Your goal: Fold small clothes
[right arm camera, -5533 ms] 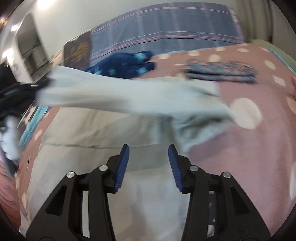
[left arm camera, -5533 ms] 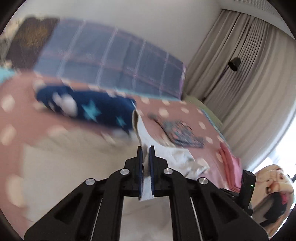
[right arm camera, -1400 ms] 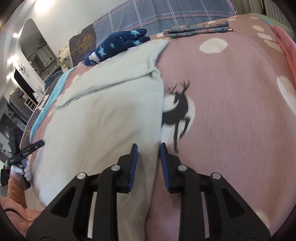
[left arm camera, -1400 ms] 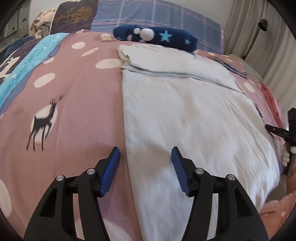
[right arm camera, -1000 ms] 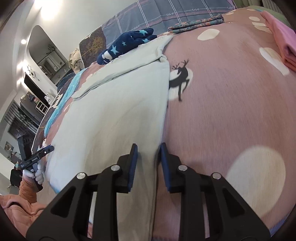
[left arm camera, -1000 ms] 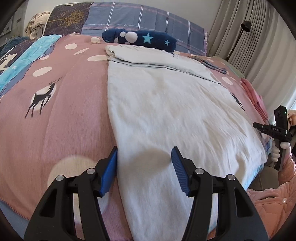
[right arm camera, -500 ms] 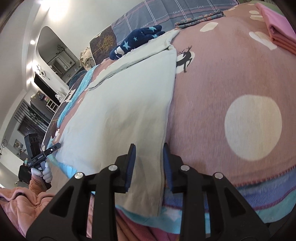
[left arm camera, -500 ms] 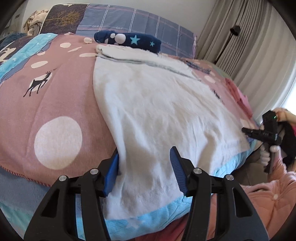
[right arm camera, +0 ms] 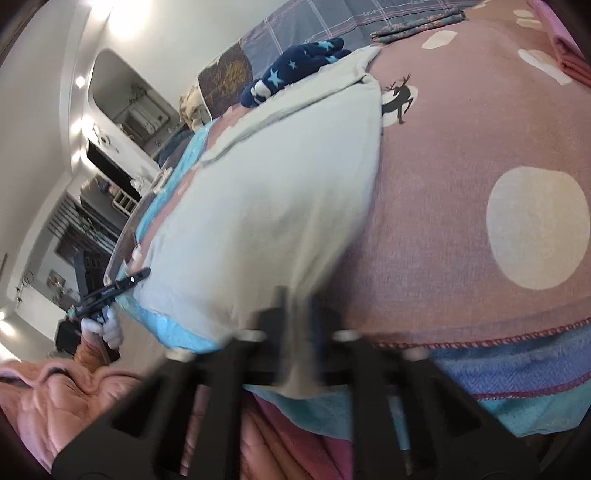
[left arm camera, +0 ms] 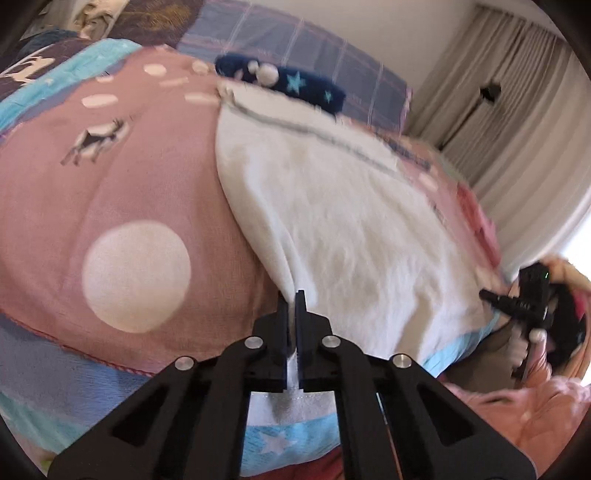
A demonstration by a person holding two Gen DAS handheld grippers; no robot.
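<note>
A pale white garment lies spread flat on the pink dotted blanket, its far end folded over. In the left wrist view my left gripper has its jaws closing to a tight pinch on the garment's near left corner at the bed's edge, with cloth between the pads. In the right wrist view the same garment stretches away from my blurred right gripper, whose jaws are closing on the near right corner. Each gripper also shows small in the other's view, at the opposite corner.
A navy star-print garment lies beyond the white one, in front of a plaid pillow. A folded patterned cloth and folded pink clothes sit at the far right. Curtains hang on the right. A pink sleeve shows below.
Both grippers pulled back along the garment's sides to the bed's near edge and went from open to shut on its near corners. The hem is now slightly bunched at each pinch.
</note>
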